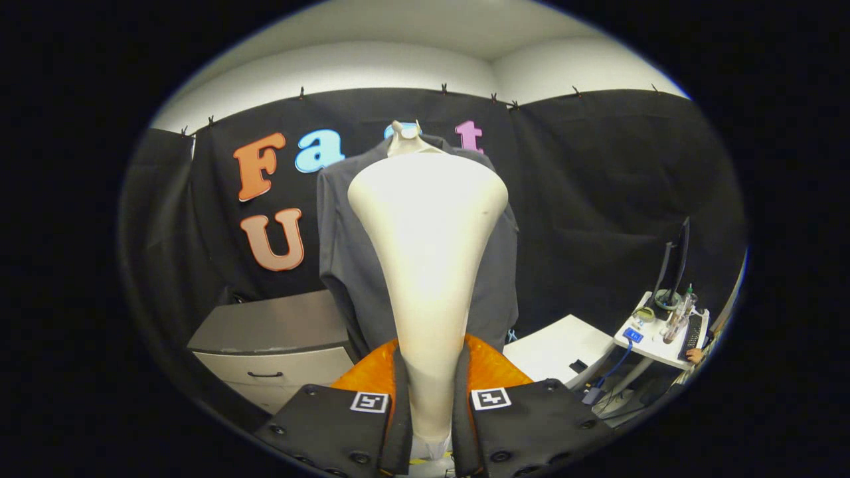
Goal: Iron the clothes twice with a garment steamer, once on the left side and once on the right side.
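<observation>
Clamped between the tongs (pixel 428 425), the garment steamer (pixel 428 265) was held by its narrow handle; rigid, smooth, likely top-heavy. Beyond it, a soft jacket (pixel 345 252) hung on a mannequin (pixel 404 138).

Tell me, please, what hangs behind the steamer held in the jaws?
Behind the steamer, gripped by both jaws of the gripper, a dark jacket hangs on a mannequin. The steamer's wide head covers the jacket's middle, so its front cannot be seen.
</observation>
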The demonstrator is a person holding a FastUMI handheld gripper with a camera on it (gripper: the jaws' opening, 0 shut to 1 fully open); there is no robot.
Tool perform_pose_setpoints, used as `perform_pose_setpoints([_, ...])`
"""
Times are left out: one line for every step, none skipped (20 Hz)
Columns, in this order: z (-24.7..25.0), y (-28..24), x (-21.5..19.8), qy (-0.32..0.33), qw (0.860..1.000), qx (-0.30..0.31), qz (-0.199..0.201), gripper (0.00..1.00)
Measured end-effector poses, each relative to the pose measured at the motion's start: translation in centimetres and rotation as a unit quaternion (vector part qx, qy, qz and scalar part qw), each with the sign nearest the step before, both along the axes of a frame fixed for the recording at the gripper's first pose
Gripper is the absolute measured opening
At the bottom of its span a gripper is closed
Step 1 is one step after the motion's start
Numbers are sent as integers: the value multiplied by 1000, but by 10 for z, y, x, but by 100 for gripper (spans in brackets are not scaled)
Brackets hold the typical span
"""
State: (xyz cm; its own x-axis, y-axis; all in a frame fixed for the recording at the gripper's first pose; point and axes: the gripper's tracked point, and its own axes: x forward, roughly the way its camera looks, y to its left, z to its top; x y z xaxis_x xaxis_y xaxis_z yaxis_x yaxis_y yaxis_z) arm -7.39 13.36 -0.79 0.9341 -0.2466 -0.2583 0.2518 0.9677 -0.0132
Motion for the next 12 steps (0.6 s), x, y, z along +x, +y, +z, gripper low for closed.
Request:
perform_pose_setpoints([11, 7, -4, -14, 1000, -2, 3, 32])
perform_pose_setpoints([19, 12, -8, -29, 1000, -5, 6, 32])
perform_pose_setpoints([28, 18, -10, -39, 999, -8, 10, 31])
perform_pose_setpoints([33, 25, -14, -48, 999, -8, 14, 31])
perform_pose_setpoints([39, 31, -14, -59, 998, -11, 17, 31])
perform_pose_setpoints([43, 35, -14, -69, 997, -14, 17, 31])
perform_pose_setpoints([45, 38, -14, -76, 997, -16, 14, 32])
perform_pose_setpoints([41, 41, -20, -78, 997, -16, 11, 31])
perform_pose_setpoints([38, 45, -23, -81, 997, -16, 12, 31])
perform_pose_setpoints([37, 50, -23, -81, 996, -16, 17, 31])
perform_pose_setpoints([34, 53, -21, -78, 997, -15, 21, 31])
perform_pose_setpoints([30, 54, -19, -75, 997, -14, 22, 31])
